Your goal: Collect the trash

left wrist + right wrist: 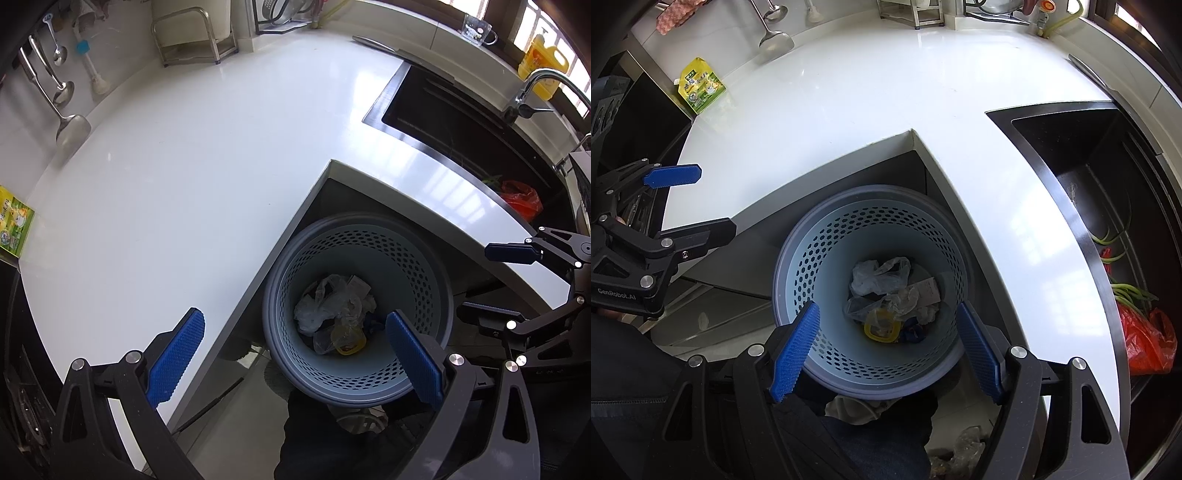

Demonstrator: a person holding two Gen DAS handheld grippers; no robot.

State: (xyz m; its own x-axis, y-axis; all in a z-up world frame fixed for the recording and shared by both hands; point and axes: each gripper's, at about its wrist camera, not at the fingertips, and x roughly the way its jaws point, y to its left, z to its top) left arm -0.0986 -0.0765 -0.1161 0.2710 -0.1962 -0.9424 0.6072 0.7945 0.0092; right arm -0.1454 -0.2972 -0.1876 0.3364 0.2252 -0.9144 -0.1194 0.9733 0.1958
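A pale blue perforated trash basket (417, 266) stands on the floor in the inner corner of the white counter (184, 177). It holds crumpled clear plastic bags (328, 302), paper and a yellow ring-shaped piece (349, 338). My left gripper (295, 354) is open and empty, hovering over the counter edge and the basket. My right gripper (886, 350) is open and empty above the basket (827, 266), over the trash (882, 288). A yellow-green packet (700, 85) lies on the far left of the counter; it also shows in the left wrist view (13, 225). Each gripper shows in the other's view.
A dark sink (1108, 192) is set in the counter at right, with green beans (1130, 291) and a red plastic bag (1145, 339) in it. A faucet (535, 88), a yellow bottle (543, 62), hanging ladles (66, 122) and metal racks (192, 37) line the back.
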